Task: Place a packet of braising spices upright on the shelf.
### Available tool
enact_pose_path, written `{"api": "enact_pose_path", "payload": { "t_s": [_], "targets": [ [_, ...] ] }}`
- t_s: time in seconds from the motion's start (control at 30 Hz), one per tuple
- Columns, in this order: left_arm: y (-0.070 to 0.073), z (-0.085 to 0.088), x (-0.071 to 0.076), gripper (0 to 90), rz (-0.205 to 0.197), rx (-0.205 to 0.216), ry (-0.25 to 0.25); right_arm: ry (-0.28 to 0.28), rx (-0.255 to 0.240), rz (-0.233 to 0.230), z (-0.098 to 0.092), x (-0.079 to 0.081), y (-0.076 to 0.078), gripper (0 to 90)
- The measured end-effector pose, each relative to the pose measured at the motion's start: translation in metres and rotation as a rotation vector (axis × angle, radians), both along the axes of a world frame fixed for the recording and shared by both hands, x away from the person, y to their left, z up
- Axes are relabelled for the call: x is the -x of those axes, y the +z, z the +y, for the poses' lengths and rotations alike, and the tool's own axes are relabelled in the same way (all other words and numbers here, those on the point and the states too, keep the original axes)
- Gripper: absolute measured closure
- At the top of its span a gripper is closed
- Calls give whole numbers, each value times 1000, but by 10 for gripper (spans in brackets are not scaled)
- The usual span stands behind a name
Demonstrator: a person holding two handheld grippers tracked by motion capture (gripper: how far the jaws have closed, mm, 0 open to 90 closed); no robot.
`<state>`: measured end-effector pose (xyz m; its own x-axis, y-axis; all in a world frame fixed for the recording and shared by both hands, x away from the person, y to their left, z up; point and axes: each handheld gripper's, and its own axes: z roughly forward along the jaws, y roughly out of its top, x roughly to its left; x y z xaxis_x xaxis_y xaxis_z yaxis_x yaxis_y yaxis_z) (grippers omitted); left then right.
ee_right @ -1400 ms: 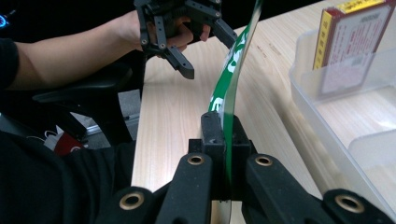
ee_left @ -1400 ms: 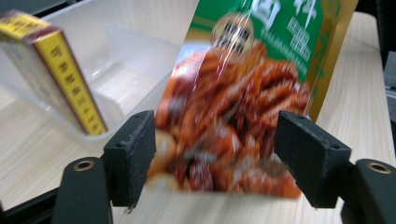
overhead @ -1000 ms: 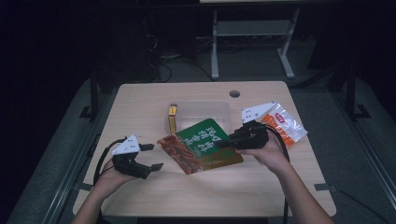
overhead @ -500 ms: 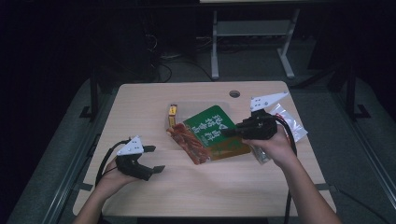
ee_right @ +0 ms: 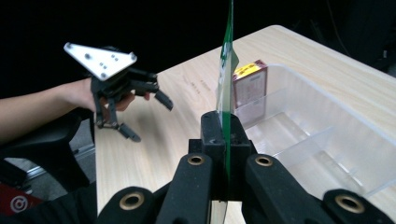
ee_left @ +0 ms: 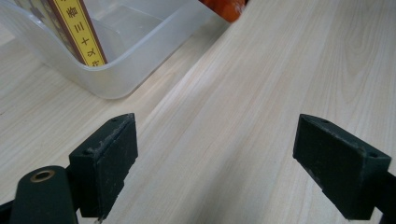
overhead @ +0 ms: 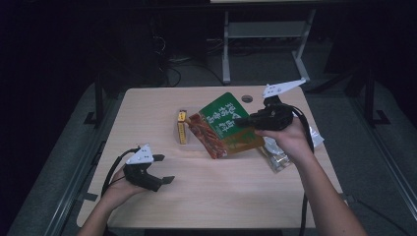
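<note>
Right gripper [overhead: 242,121] pinches the green packet [overhead: 227,127] by its right edge, jaws pressed tight on the thin film; packet hangs tilted above the clear bin [ee_right: 327,140], which already holds a yellow box [overhead: 182,127] at its left end; left gripper [overhead: 160,169] rests low at the near left of the table [overhead: 221,196], jaws spread wide, nothing between them

Risk: the grip is on one edge only, so the packet may swing or slip out during the lift; its lower corner may also catch the bin wall

Versus a second ago: packet was flat on the bin, now lifted and tipped up; right hand is higher and farther; left jaws have just opened a little more; silver packets [overhead: 275,155] at the right now lie uncovered
</note>
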<state>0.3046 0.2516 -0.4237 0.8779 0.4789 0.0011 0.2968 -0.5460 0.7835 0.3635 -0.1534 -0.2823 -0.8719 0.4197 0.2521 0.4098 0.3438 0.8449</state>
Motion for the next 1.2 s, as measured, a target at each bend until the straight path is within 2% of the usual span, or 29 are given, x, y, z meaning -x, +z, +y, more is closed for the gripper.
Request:
{"api": "enact_pose_path", "payload": {
  "t_s": [0.13,0.47,0.57,0.63,0.83,1.0,1.2],
  "targets": [
    [-1,-1,0,133,12,0,3,-26,8,-3,3,-6,8,900],
    [-3,-3,0,133,10,-15,-5,-88,27,-10,15,-24,29,900],
    [-4,-4,0,134,13,-20,-9,-101,30,-2,18,-28,32,900],
    [-5,-5,1,134,21,-21,-12,-122,39,7,24,-36,36,900],
    [-6,-6,1,134,27,-29,-15,-135,63,24,34,-45,36,900],
    [-7,-6,0,134,28,-33,-15,-166,88,60,41,-53,31,900],
    [-7,-6,0,134,31,-36,-20,-196,114,79,46,-60,25,900]
  ]
}}
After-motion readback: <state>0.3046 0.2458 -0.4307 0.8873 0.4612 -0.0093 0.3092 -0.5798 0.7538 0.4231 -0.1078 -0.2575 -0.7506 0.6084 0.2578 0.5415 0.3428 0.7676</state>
